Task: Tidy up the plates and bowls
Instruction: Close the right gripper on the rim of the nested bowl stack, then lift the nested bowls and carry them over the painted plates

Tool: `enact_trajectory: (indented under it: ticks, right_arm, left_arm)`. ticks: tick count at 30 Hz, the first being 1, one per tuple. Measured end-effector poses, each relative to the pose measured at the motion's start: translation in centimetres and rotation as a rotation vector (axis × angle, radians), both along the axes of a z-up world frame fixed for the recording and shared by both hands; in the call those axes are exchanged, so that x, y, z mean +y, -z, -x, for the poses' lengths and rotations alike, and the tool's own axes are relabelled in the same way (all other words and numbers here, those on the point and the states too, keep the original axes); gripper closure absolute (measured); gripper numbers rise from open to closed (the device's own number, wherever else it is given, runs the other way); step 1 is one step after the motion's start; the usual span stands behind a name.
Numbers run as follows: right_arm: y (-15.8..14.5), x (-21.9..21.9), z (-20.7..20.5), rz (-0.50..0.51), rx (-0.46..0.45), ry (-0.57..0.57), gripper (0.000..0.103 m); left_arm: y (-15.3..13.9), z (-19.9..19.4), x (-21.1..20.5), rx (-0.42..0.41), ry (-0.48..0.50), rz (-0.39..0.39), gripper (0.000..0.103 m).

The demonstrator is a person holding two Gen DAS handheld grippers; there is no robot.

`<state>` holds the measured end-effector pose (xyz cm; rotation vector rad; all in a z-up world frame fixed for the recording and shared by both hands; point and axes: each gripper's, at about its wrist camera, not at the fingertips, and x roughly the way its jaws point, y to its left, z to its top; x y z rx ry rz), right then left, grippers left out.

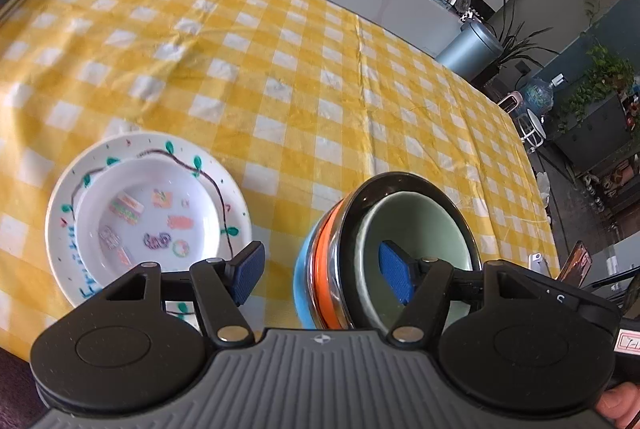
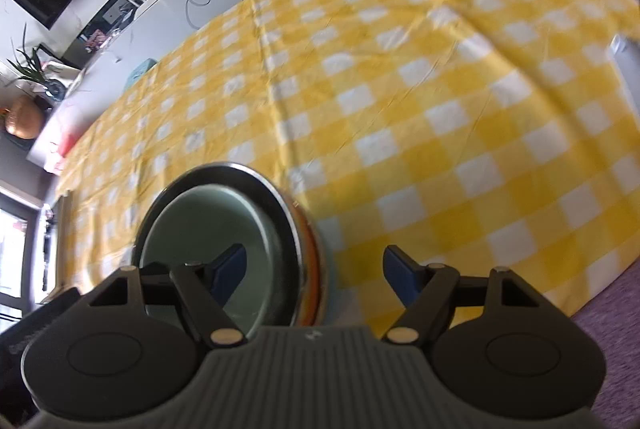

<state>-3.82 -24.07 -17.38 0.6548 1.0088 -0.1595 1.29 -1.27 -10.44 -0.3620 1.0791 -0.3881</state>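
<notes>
- i see the stack of nested bowls (image 1: 384,253) near the front edge of the surface: a pale green bowl (image 1: 416,229) sits innermost, inside a dark metal bowl (image 1: 400,185), with an orange bowl (image 1: 326,257) and a light blue bowl (image 1: 302,277) below them.
- the same stack (image 2: 224,229) shows low and left in my right wrist view, with the green bowl open toward the camera.
- to the left of the stack, apart from it, a white plate with a painted vine and green leaves (image 1: 224,181) carries a smaller white dish with coloured pictures (image 1: 148,217) in its middle.
- my left tongs (image 1: 324,269) stand apart, one blue pad over the green bowl, the other beside the plate's rim; they straddle the stack's left wall, gripping nothing.
- my right tongs (image 2: 316,273) are also apart, one pad over the green bowl, the other over the cloth, straddling the right wall.
- everything rests on a yellow and white checked tablecloth (image 1: 280,69) covering the surface.
</notes>
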Motion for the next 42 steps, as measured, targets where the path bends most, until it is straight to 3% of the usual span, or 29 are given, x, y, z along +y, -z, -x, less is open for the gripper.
enact_trajectory:
  ticks: [4,10,16,27,32,42]
  right_arm:
    - [1.3,-0.6,0.0,-0.111,0.005,0.019,0.029]
    - [2.7,-1.9,0.1,-0.243,0.008,0.058,0.029]
    - [3.0,-2.2,0.0,-0.264,0.005,0.051,0.029]
    - [4.3,-2.6,-0.3,-0.310,0.039,0.040,0.047]
    - [4.2,-2.5,-0.2,-0.304,0.034,0.028,0.053]
    - [4.1,-2.3,0.0,-0.303,0.030,0.049,0.054]
  left_arm:
    - [1.5,-0.3,0.4,0.072,-0.039,0.074,0.026]
    - [2.4,-0.3,0.1,0.083,-0.044,0.074,0.026]
    - [2.8,-0.7,-0.3,0.103,-0.035,0.077,0.031]
    - [3.1,-1.1,-1.0,0.123,0.000,0.062,0.050]
    - [3.1,-1.0,-1.1,0.116,0.006,0.053,0.051]
    - [2.6,-0.9,-1.7,0.087,0.024,0.016,0.052]
